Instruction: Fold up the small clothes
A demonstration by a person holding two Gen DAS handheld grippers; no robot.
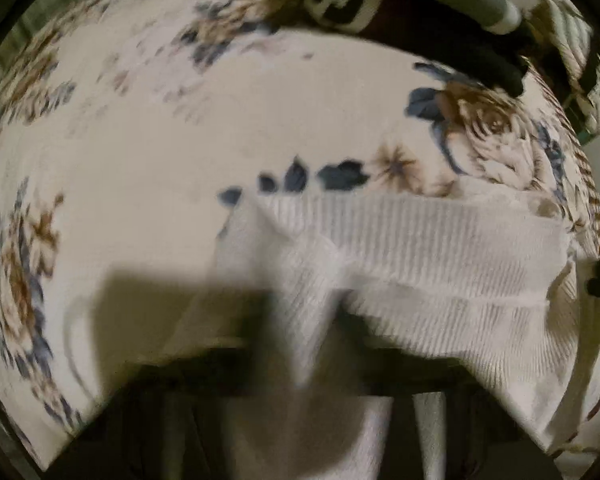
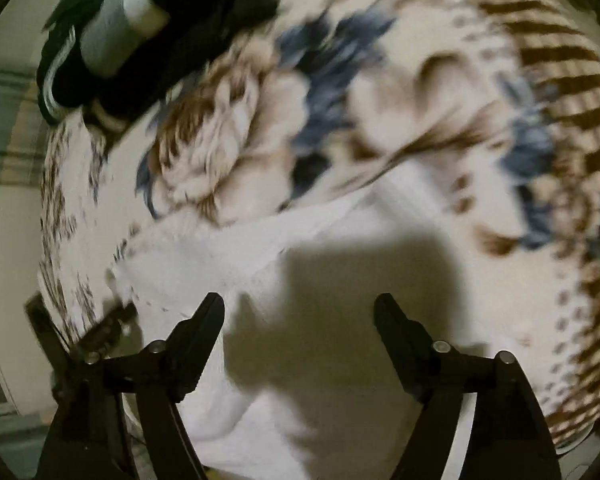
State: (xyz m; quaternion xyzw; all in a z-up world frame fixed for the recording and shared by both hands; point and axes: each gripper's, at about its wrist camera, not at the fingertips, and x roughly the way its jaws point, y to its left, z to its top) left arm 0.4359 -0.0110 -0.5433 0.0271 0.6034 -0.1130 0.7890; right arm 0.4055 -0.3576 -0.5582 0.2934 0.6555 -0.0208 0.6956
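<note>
The right gripper (image 2: 298, 308) has its fingers spread wide, holding nothing, just above the white ribbed garment (image 2: 236, 264). The left gripper's own fingers are blurred; whether they pinch the cloth (image 1: 440, 248) I cannot tell. It looks light, limp, stretchy: best taken at the hem edge. Beyond lie dark clothes (image 2: 204, 20) on the floral cover (image 1: 140, 120).

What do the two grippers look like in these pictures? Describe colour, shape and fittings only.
The right gripper has two matte black fingers that taper to blunt tips, with ridged inner faces. Silver round pins join them to black linkage bars. No cables, markings or sleeves show. The left gripper appears only as dark, blurred shapes, so its details cannot be made out.
</note>
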